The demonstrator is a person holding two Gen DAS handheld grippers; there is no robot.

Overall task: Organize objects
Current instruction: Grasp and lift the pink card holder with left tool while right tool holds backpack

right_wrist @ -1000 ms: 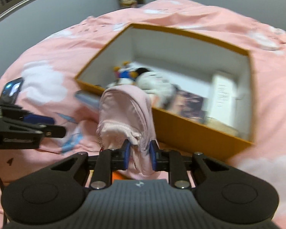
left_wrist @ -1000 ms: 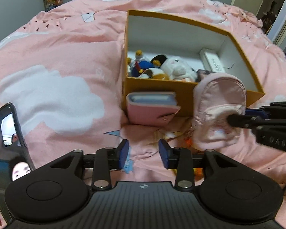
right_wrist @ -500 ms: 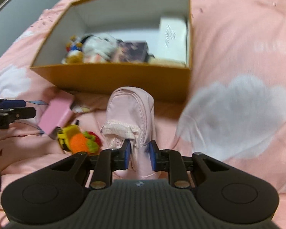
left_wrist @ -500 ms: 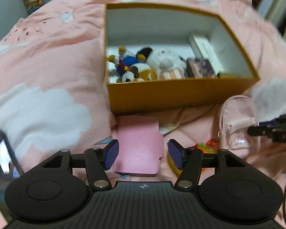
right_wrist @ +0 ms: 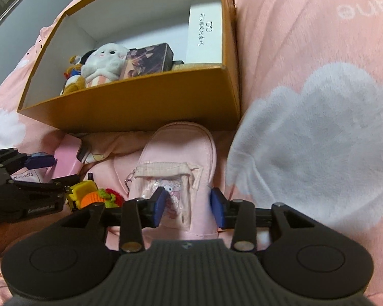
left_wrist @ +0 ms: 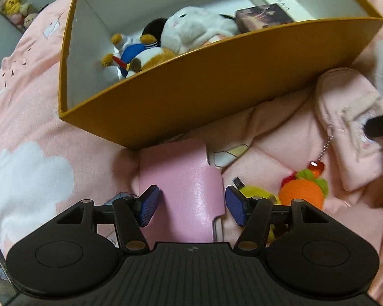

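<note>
A pink wallet (left_wrist: 183,173) lies flat on the pink bedspread in front of the orange box (left_wrist: 217,81). My left gripper (left_wrist: 191,204) hangs open over it, a pad on each side, neither pressing. A pink pouch (right_wrist: 181,148) with a clear front pocket lies on the bed against the box's near right corner. My right gripper (right_wrist: 189,201) straddles its lower end; its jaws are opening and the pads stand off the fabric. The pouch (left_wrist: 349,148) also appears at the right of the left wrist view.
Between wallet and pouch lies a yellow and orange knitted toy (left_wrist: 301,193). In the box are a white plush (left_wrist: 196,28), a small duck plush (left_wrist: 138,53), a dark case (left_wrist: 263,16) and a white carton (right_wrist: 206,30). A shelf of plush toys (left_wrist: 10,2) stands far left.
Both grippers sank toward the bed. The right one set the pouch down beside the box and its jaws came apart. The left jaws widened and now sit over the wallet, which lies flat.
</note>
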